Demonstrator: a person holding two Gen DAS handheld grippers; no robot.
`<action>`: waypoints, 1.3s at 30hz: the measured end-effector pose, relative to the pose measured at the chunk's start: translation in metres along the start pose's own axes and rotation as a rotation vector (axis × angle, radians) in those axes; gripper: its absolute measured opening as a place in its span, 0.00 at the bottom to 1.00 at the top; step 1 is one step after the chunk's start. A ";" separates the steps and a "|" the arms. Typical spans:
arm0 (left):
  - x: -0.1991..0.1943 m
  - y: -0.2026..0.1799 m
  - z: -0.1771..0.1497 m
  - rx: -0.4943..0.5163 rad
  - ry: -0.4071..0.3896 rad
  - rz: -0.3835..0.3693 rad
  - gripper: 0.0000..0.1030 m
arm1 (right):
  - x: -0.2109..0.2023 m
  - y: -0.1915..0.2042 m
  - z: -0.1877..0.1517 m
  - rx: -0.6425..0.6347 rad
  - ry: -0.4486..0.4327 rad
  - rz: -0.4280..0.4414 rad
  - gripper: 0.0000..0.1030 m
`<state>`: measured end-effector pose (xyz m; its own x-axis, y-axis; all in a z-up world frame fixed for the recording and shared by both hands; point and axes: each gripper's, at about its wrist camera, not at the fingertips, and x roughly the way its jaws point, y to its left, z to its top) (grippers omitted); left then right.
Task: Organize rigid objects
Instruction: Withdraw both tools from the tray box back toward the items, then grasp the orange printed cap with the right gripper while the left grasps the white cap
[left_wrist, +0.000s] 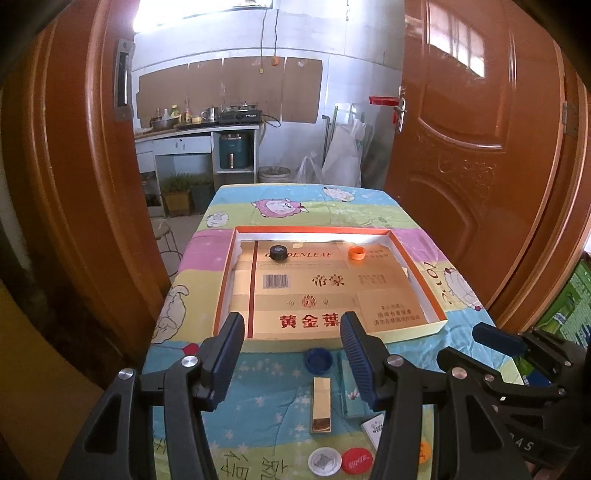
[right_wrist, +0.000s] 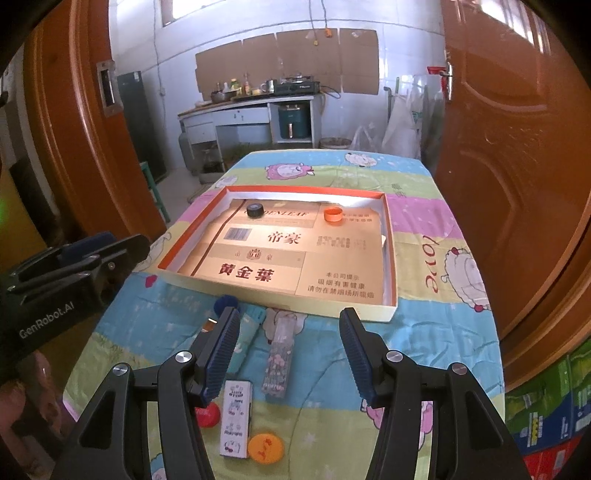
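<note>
Left claw (left_wrist: 291, 343) and right claw (right_wrist: 289, 339), both spread and empty, hover over the surface (right_wrist: 424, 332); black cap (left_wrist: 278, 253) and orange cap (left_wrist: 357, 254) lie at 12 o'clock inside the tray (left_wrist: 421, 291).

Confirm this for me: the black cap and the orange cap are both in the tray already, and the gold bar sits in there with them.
Wrong on one count. The black cap and orange cap are in the tray, but the gold bar lies on the tablecloth in front of it, outside. The left wrist view shows this.
</note>
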<state>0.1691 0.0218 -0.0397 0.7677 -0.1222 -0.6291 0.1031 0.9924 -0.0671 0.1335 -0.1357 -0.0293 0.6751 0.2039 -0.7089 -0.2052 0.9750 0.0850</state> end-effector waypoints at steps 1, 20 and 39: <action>-0.002 0.001 -0.001 0.000 -0.001 0.000 0.53 | -0.002 0.000 -0.001 -0.001 -0.002 -0.002 0.56; -0.020 0.016 -0.067 0.017 -0.002 -0.063 0.53 | -0.019 0.007 -0.060 -0.021 -0.006 0.008 0.56; 0.017 -0.007 -0.144 0.167 0.129 -0.128 0.50 | -0.001 -0.001 -0.119 -0.022 0.063 -0.020 0.56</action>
<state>0.0899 0.0152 -0.1616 0.6557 -0.2334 -0.7180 0.3057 0.9517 -0.0302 0.0486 -0.1474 -0.1117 0.6337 0.1782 -0.7528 -0.2082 0.9765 0.0559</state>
